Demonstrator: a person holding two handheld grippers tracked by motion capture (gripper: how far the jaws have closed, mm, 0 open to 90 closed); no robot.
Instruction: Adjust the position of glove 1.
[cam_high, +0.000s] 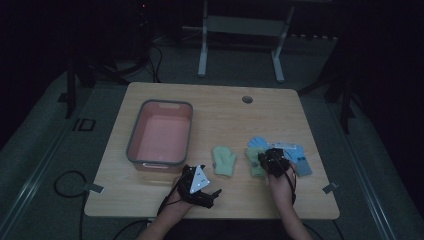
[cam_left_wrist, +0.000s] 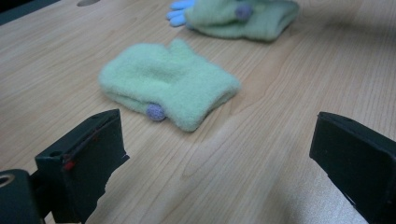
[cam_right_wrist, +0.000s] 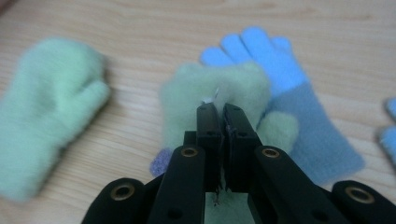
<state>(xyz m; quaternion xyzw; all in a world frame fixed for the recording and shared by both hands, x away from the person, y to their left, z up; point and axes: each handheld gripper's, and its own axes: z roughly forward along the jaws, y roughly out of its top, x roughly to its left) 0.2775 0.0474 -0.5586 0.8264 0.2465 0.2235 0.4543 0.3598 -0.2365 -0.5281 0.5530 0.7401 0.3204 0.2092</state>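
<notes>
Pink bin (cam_high: 160, 131) holding nothing, left tool (cam_left_wrist: 224, 154) wide, right tool (cam_right_wrist: 220, 122) pinching green mitten (cam_right_wrist: 219, 86)

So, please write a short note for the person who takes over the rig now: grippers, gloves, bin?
Right gripper: shut on the second green mitten, which overlaps a blue glove.
Left gripper: open, holding nothing, facing the lone green mitten on the table.
Pink bin: nothing inside.
Done: nothing binned yet. Left, probably: every glove, if the bin is the goal.
</notes>
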